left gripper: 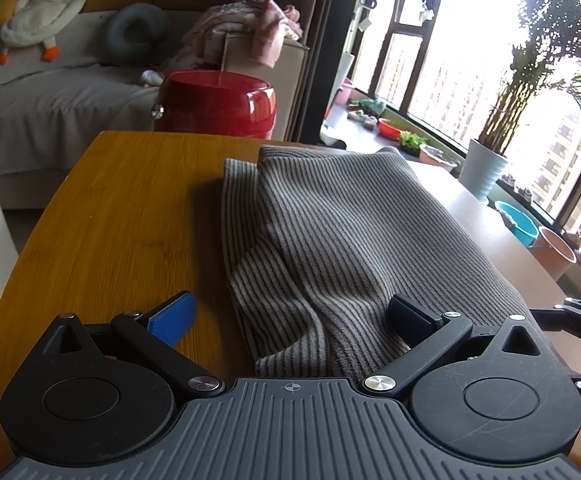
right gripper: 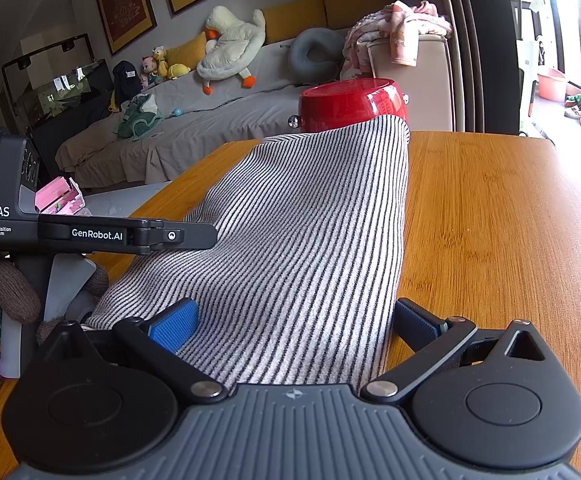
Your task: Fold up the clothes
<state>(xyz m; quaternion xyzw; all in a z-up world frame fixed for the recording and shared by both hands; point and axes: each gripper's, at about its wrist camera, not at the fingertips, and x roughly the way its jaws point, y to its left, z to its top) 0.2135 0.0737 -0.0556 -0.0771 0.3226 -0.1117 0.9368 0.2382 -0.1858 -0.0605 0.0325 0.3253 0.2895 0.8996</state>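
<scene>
Currently, the striped garment lies folded on the wooden table, with grey-and-dark ribbed stripes running along its length. In the left wrist view it forms a doubled stack: an upper layer overlaps a lower layer whose edge shows along the side toward the blue pad. The near end of the cloth reaches back to the body of the left gripper and sits between its fingers.

The left gripper's jaws stand wide apart. Its blue-padded finger rests over bare table just beside the cloth edge; the opposite dark finger lies over the fabric. Nothing is clamped.

In the right wrist view, the same garment extends straight ahead from the right gripper, narrowing toward its far end. The right gripper's jaws are likewise spread wide, with the cloth spanning the gap between them. Its blue pad lies over the fabric, and the dark finger sits at the cloth's edge over the table. No grasp is visible.

The other gripper's side arm, marked "GenRobot.AI", shows on the blue-pad side of the right gripper, over the cloth's edge.

Beyond the table's far edge stands a red glossy container, with a grey-covered sofa and a plush goose behind it.
</scene>
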